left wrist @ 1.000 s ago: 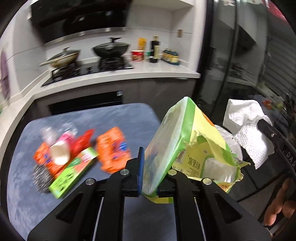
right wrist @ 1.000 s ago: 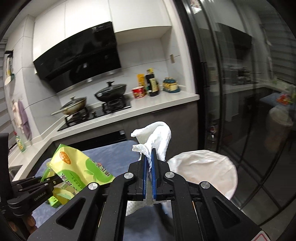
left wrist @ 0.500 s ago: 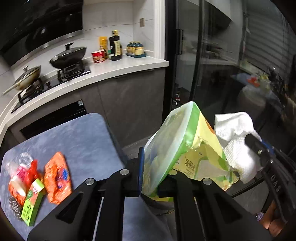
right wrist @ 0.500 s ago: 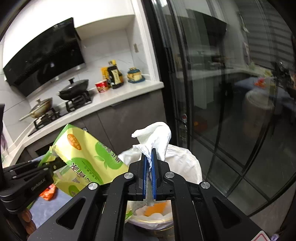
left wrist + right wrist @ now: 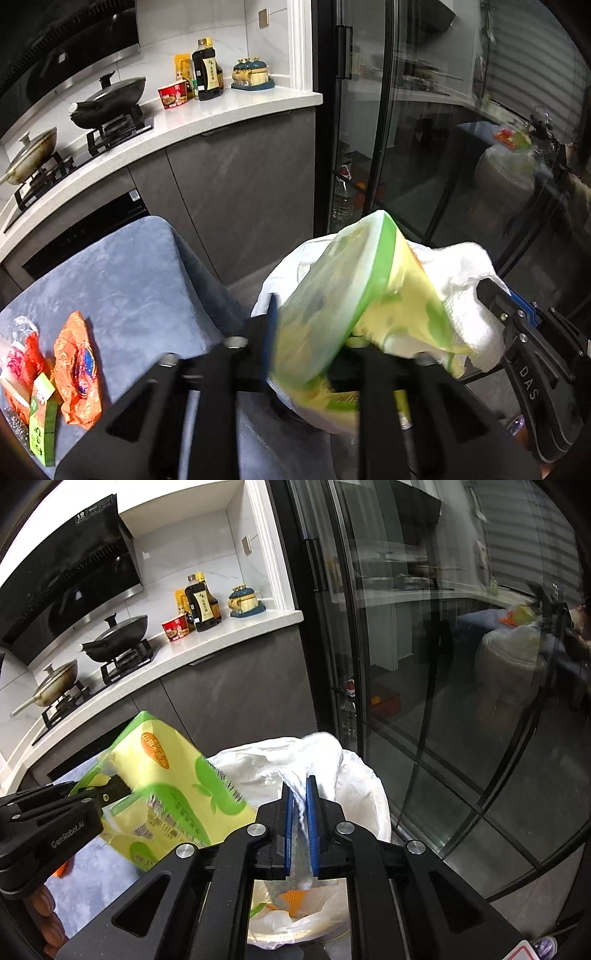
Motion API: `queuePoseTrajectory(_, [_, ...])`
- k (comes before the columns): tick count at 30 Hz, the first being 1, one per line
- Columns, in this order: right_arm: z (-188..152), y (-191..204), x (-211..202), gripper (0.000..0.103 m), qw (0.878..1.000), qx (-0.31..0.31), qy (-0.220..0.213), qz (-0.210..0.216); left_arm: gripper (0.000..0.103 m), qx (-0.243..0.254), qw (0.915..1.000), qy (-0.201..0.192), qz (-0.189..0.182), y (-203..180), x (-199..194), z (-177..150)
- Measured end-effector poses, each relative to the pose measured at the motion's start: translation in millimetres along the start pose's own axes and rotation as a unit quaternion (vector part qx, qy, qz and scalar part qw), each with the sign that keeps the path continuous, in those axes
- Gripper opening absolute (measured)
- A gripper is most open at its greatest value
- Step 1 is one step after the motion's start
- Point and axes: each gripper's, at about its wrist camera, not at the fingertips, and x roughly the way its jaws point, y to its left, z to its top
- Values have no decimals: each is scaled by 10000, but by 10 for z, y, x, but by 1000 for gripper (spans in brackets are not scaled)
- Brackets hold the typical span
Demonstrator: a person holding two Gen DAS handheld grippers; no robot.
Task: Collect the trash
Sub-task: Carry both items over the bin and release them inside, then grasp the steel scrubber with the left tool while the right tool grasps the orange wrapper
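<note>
My left gripper (image 5: 306,325) holds a yellow-green plastic package (image 5: 332,295) over a trash bin lined with a white bag (image 5: 362,786); its jaws have spread and the package looks blurred. The package also shows in the right wrist view (image 5: 173,782). My right gripper (image 5: 299,812) has its blue pads slightly apart around a white paper towel (image 5: 317,753), above the bin. The towel also shows in the left wrist view (image 5: 461,280). Trash lies inside the bin (image 5: 291,901).
A blue-grey table (image 5: 129,288) at the left holds an orange wrapper (image 5: 77,365), a red wrapper (image 5: 18,358) and a green box (image 5: 42,421). Behind stand a kitchen counter (image 5: 221,110) with pans and bottles, and glass doors (image 5: 443,664) at the right.
Both grippers moved right from the table to above the bin. The left jaws have widened and the package blurs. The right pads have parted a little around the towel.
</note>
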Motion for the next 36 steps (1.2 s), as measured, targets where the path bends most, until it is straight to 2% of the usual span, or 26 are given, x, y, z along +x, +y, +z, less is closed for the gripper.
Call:
queuePoseTrajectory(1, [-6, 7, 2, 16, 10000, -16, -14, -25, 59, -49, 10000, -45, -12, 24, -15, -4])
queuePoseTrajectory(2, [-13, 10, -5, 19, 10000, -17, -38, -31, 66, -97, 9998, -158, -3, 51, -50, -4])
queuePoseTrajectory(4, [2, 29, -55, 33, 9999, -16, -152, -31, 81, -144, 9994, -298, 40, 86, -105, 5])
queuePoseTrajectory(5, [7, 40, -76, 35, 9998, -29, -205, -45, 83, -170, 9993, -329, 29, 102, -128, 14])
queuePoseTrajectory(8, [38, 79, -155, 36, 9995, -61, -305, -17, 84, -298, 9988, -389, -19, 177, -197, 66])
queuePoseTrajectory(13, [82, 154, -352, 45, 9987, -49, -494, 108, 87, -569, 9965, -604, -41, 377, -397, 113])
queuePoseTrajectory(21, [145, 437, -697, 49, 9967, -147, -665, 443, 90, -924, 9920, -824, 225, 771, -771, -15])
queuePoseTrajectory(25, [118, 684, -825, 49, 9952, -305, -620, 699, 91, -1160, 9887, -863, 403, 1053, -980, -176])
queuePoseTrajectory(30, [-27, 1172, -965, 50, 9903, -657, -464, 1136, 91, -1390, 9838, -822, 779, 1449, -1218, -434])
queuePoseTrajectory(36, [-239, 1786, -1044, 50, 9810, -1017, -201, 1640, 91, -1731, 9753, -616, 1223, 2028, -1458, -853])
